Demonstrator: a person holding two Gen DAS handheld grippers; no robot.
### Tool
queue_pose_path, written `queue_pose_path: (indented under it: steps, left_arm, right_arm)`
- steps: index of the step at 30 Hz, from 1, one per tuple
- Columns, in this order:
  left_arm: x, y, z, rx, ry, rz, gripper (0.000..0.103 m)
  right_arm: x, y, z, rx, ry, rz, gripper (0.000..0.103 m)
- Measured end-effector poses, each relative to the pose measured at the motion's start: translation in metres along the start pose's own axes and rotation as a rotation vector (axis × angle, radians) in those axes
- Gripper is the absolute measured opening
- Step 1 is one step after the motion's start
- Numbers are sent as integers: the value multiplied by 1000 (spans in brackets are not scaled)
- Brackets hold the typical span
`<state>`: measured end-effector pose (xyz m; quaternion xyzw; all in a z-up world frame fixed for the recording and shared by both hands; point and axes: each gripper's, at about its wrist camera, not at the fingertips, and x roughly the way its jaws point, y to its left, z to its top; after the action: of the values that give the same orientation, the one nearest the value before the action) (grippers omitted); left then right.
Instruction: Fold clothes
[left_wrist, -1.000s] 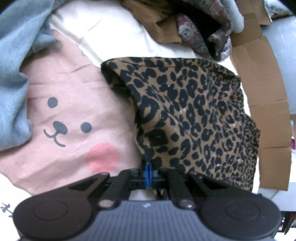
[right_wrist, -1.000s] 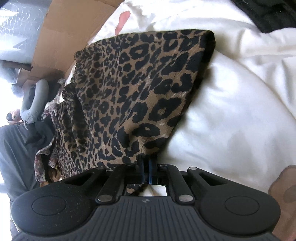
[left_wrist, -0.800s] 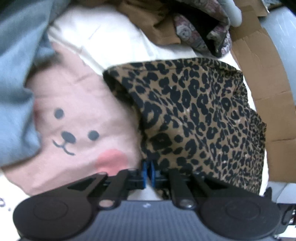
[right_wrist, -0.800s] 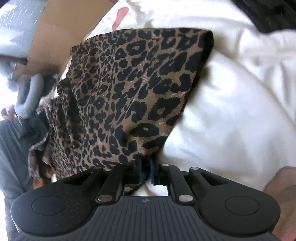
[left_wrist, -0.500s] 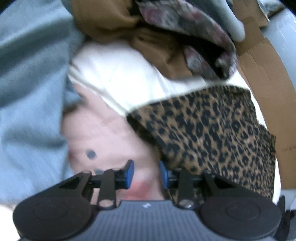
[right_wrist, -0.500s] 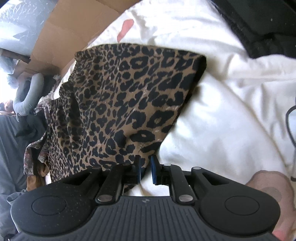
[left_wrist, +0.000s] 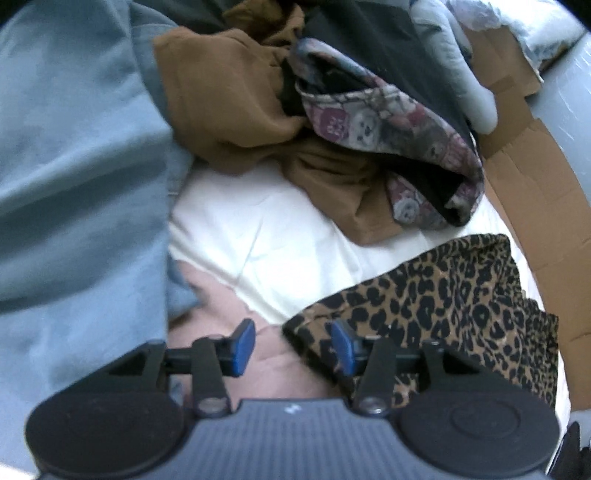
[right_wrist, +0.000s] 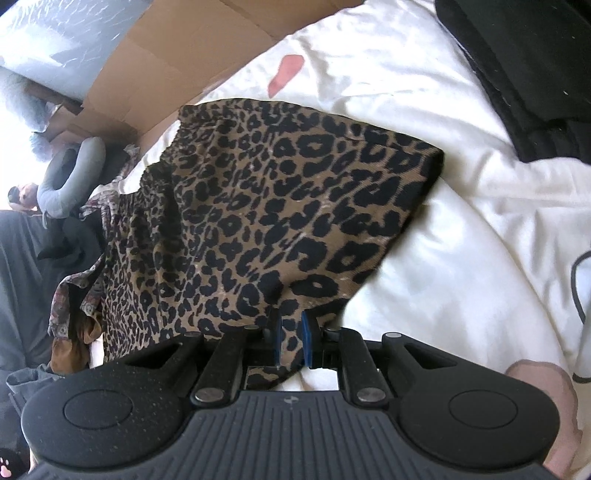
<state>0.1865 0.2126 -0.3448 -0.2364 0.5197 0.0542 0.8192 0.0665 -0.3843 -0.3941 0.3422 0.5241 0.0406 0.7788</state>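
A leopard-print garment (right_wrist: 280, 221) lies folded on the white bedding (right_wrist: 461, 258); it also shows at the lower right of the left wrist view (left_wrist: 461, 306). My left gripper (left_wrist: 293, 345) is open and empty, its right pad by the garment's corner, over a pink cloth (left_wrist: 269, 365). My right gripper (right_wrist: 291, 338) is open a little, its blue pads standing apart on either side of the garment's near edge.
A blue-grey garment (left_wrist: 74, 166) fills the left of the left wrist view. A pile of brown (left_wrist: 229, 99) and floral clothes (left_wrist: 388, 122) lies beyond. Cardboard (right_wrist: 177, 48) lines the bed's far side. A black garment (right_wrist: 524, 74) lies at the upper right.
Both grippers were shut on the leopard garment's corners a second ago and have opened. The left gripper let go and pulled back and up; the garment now rests on the bedding.
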Motion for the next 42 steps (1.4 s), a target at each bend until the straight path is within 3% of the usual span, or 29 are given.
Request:
queue_pose_path:
  steps: [11, 13, 20, 24, 25, 29, 32, 42]
  left_arm:
    - [33, -9, 0, 59, 27, 62, 48]
    - [34, -12, -3, 77, 22, 70, 52]
    - [41, -31, -16, 233, -8, 119, 54]
    - [45, -43, -24, 340, -15, 158, 44]
    - [45, -43, -25, 343, -11, 151, 34]
    - [43, -39, -26, 336, -3, 131, 26]
    - [38, -32, -27, 291, -18, 102, 10]
    - [5, -40, -9, 264, -126, 61, 7]
  right_arm:
    - [9, 12, -2, -54, 18, 1, 11]
    - [10, 13, -3, -59, 23, 1, 11]
    - [13, 13, -6, -55, 37, 1, 11]
    - [15, 15, -7, -64, 43, 4, 11]
    - [16, 16, -7, -65, 44, 5, 11]
    - [18, 17, -8, -66, 50, 6, 11]
    - [20, 19, -8, -71, 54, 10, 11]
    - [20, 29, -4, -112, 49, 29, 11]
